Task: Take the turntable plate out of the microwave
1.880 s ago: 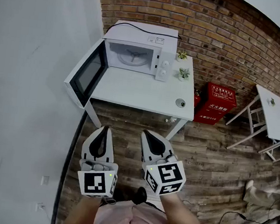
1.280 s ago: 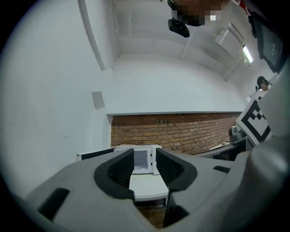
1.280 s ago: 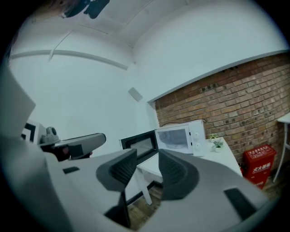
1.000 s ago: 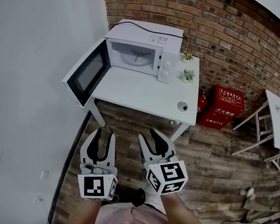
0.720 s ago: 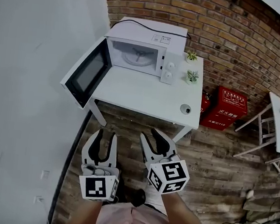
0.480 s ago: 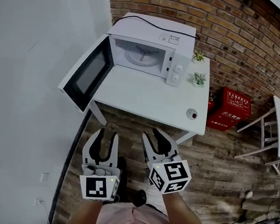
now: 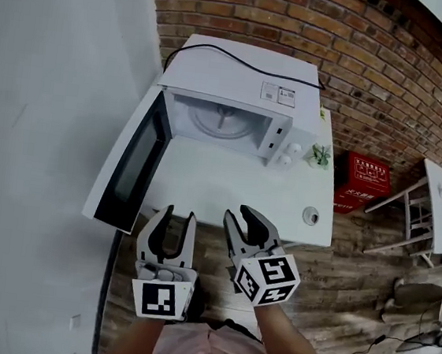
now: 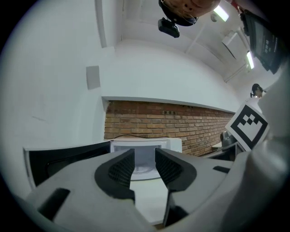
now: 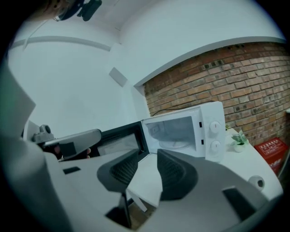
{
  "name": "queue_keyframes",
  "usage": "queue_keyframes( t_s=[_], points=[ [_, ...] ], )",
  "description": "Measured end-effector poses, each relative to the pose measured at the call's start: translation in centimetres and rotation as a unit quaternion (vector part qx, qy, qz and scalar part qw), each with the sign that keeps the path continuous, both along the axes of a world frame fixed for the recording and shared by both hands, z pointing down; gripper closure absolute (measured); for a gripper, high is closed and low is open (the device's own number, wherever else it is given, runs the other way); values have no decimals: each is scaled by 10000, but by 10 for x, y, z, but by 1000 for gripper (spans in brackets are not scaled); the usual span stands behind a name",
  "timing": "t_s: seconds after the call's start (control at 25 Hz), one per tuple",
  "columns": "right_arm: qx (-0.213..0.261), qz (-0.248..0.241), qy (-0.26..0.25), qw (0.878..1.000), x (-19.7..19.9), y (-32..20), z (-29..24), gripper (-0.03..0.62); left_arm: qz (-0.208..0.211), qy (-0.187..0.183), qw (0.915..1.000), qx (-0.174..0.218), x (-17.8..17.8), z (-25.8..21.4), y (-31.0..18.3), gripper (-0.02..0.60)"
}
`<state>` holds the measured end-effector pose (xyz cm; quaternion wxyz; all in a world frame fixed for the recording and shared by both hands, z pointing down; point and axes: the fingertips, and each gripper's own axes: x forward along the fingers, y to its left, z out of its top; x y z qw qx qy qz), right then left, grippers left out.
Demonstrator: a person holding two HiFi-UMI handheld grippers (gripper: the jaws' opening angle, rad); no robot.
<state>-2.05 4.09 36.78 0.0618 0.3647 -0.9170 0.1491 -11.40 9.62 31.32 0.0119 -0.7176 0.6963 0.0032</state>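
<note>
The white microwave [image 7: 240, 79] stands on a white table [image 7: 228, 185] against the brick wall, its door [image 7: 131, 166] swung wide to the left. The glass turntable plate [image 7: 223, 122] lies flat inside the cavity, also seen in the right gripper view as the plate [image 9: 179, 144]. My left gripper [image 7: 179, 215] is open and empty at the table's front edge, pointing at the microwave [image 8: 145, 152]. Beside it my right gripper [image 7: 241, 213] has its jaws closing with nothing between them. Both are well short of the cavity.
A small potted plant [image 7: 319, 154] stands to the right of the microwave and a round fitting [image 7: 310, 215] sits near the table's right front corner. Red boxes [image 7: 366, 174] stand on the plank floor at right, with another white table [image 7: 441, 197] beyond. A white wall runs along the left.
The whole view has closed in on the table, and the microwave looks larger. Both grippers have gone forward from over the floor to the table's front edge.
</note>
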Motion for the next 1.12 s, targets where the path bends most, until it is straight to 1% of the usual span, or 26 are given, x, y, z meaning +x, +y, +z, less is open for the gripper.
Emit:
queue_keyframes(
  t_s=[0.16, 0.28, 0.48, 0.64, 0.84, 0.96, 1.12],
  points=[
    [75, 246, -85, 9996, -20, -33, -16, 461, 227, 9, 9996, 177, -23, -14, -33, 442],
    [162, 403, -96, 9990, -26, -48, -27, 464, 317, -138, 9984, 443, -38, -25, -51, 443],
    [300, 643, -115, 9974, -26, -66, -39, 465, 519, -125, 9970, 565, -43, -32, -71, 445],
    [282, 737, -86, 9968, -25, -76, -36, 467, 584, -96, 9968, 542, -45, -28, -82, 445],
    [195, 807, -83, 9965, -26, -98, -23, 467, 633, -88, 9971, 423, -46, -14, -103, 445],
    [51, 794, -105, 9968, -30, -115, -11, 467, 607, -86, 9977, 305, -50, -6, -120, 445],
    [-264, 723, -142, 9969, -38, -144, 16, 467, 622, -96, 9979, 152, -55, 10, -153, 445]
  ],
)
